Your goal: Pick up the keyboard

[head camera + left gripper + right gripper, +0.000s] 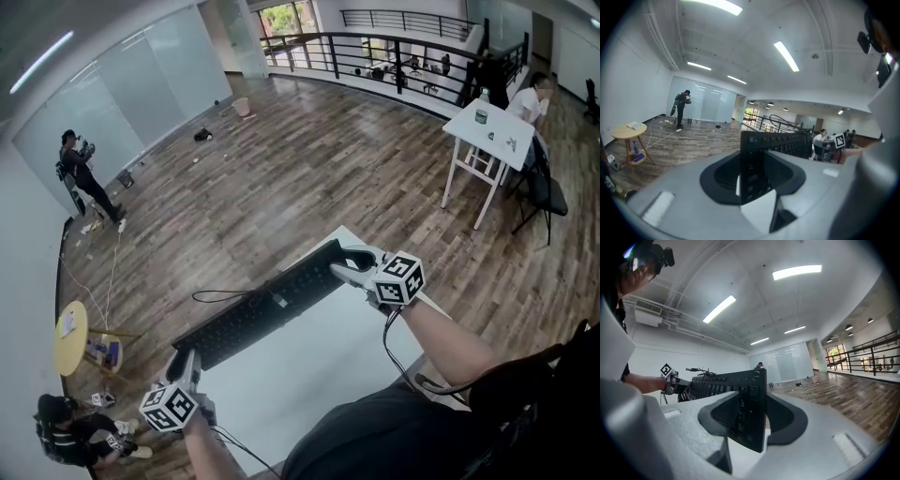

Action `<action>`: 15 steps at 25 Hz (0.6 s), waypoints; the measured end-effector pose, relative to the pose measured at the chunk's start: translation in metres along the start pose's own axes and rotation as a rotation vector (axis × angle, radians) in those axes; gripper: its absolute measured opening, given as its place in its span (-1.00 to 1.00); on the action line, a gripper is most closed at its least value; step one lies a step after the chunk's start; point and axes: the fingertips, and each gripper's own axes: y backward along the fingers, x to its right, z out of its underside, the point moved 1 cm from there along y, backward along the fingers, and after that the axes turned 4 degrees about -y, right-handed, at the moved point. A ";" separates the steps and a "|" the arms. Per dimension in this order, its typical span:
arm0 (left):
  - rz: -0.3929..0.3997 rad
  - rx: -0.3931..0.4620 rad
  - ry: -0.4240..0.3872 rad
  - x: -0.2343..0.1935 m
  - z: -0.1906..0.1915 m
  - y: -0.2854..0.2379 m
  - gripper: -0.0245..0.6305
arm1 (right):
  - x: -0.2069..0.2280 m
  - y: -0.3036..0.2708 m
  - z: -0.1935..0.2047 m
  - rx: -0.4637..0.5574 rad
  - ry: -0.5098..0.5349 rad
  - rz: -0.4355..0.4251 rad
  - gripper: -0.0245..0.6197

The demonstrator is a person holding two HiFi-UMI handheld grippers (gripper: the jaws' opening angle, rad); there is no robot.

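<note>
Wood-plank floor (309, 159), frosted glass wall (131, 80), black railing (394, 45), white high table (494, 131), round yellow side table (70, 339), ceiling strip lights (786, 55).

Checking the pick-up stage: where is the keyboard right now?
In the head view's centre the keyboard runs along the far edge of the white table, its ends clamped by the left gripper and the right gripper.
</note>
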 end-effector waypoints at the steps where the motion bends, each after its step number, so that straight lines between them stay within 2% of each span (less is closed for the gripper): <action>1: -0.001 0.000 -0.001 0.000 -0.001 0.001 -0.44 | 0.000 0.000 0.000 0.000 -0.001 -0.001 -0.40; 15: -0.010 -0.004 0.008 0.001 0.004 0.002 -0.44 | 0.001 0.000 0.001 -0.008 0.004 -0.014 -0.40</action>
